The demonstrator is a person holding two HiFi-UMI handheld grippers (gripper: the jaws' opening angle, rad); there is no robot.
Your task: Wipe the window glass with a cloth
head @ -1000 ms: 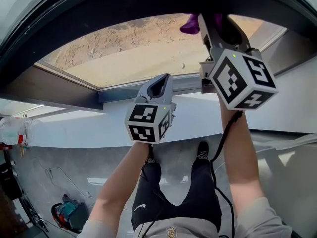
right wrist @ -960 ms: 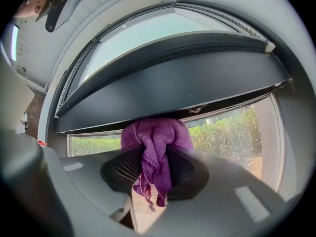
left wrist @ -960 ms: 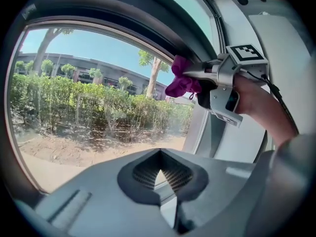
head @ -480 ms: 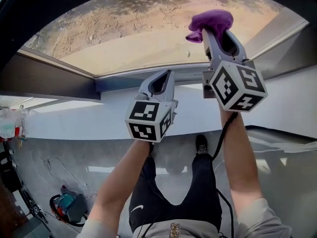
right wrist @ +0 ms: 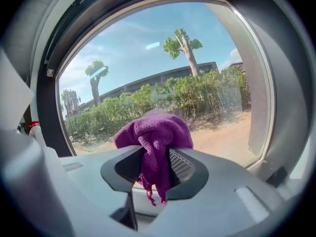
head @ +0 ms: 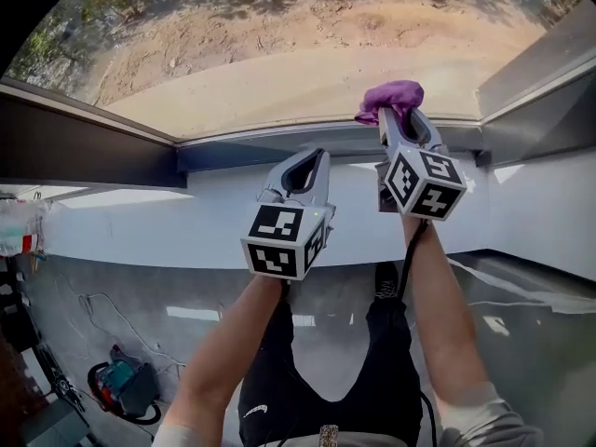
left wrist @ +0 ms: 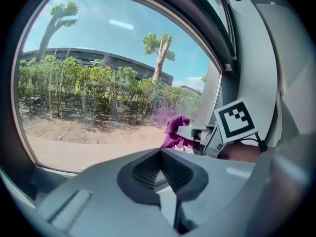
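The window glass point(head: 279, 54) fills the top of the head view, with sandy ground outside. My right gripper point(head: 395, 119) is shut on a purple cloth point(head: 389, 96), which is bunched at its tips and held against the pane just above the lower window frame point(head: 279, 142). In the right gripper view the cloth point(right wrist: 155, 132) bulges out between the jaws of the gripper point(right wrist: 155, 164) in front of the glass point(right wrist: 163, 58). My left gripper point(head: 305, 161) hangs shut and empty to the left, near the frame. The left gripper view shows its jaws point(left wrist: 160, 157) closed and the cloth point(left wrist: 174, 131) off to the right.
A white sill point(head: 168, 222) runs below the dark frame. A side frame post point(head: 535, 91) stands at the right. On the floor lie an orange and teal tool point(head: 121, 385) and cables; a plastic bottle point(head: 17, 234) sits at far left. The person's legs point(head: 326, 371) stand below.
The right gripper has brought the cloth down the glass, from higher on the pane to just above the lower frame. The left gripper stays shut near the frame.
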